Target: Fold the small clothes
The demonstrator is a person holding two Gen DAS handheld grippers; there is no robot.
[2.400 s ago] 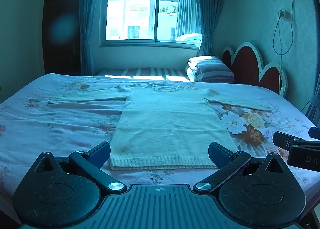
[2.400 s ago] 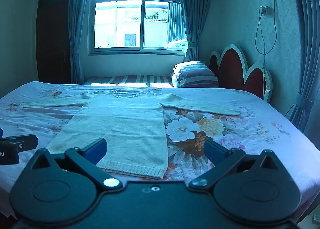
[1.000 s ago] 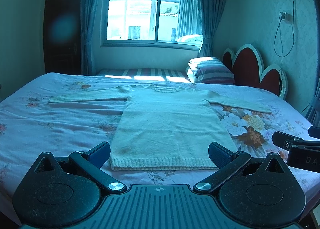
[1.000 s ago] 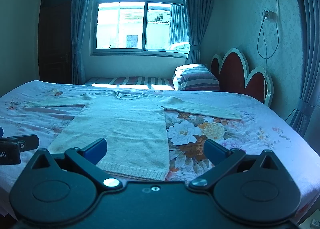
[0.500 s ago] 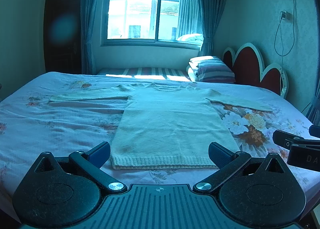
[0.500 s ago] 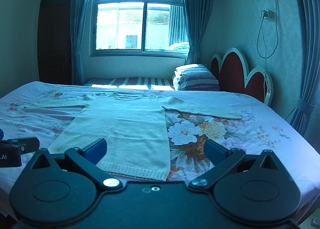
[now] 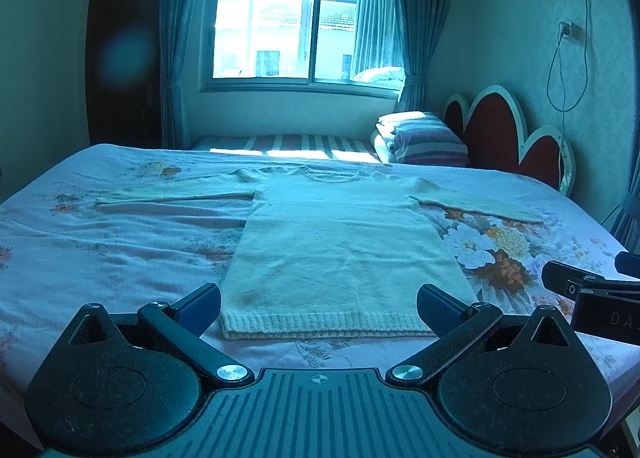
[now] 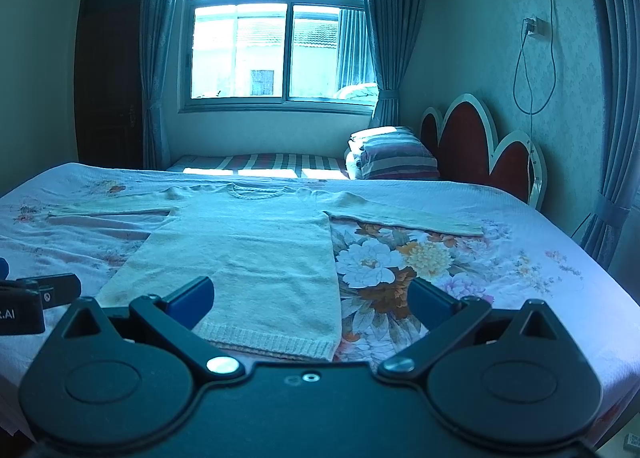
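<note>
While we look through the left wrist view, we see the cream sweater laid flat on the bed, front up, both sleeves spread out to the sides, neckline toward the window. Its ribbed hem is the edge nearest the camera. Left hand-held gripper hangs just short of that hem, jaws spread wide, nothing between them; the two blue pads frame the hem from either side, not touching it. Right of the sweater, at the frame edge, we see the right hand-held gripper over the floral print of the bed sheet. Beyond the sweater's right sleeve sit a striped pillow and a red headboard.

From the right wrist view, the sweater lies left of centre, its right hem corner between the pads. Right hand-held gripper is wide open and empty, one pad over the sweater's lower body, the other over the big flower print right of the sweater. Left of the sweater, the left hand-held gripper shows partly at the frame edge; from here we cannot tell its jaw state. The headboard stands beyond the sweater's right sleeve.
</note>
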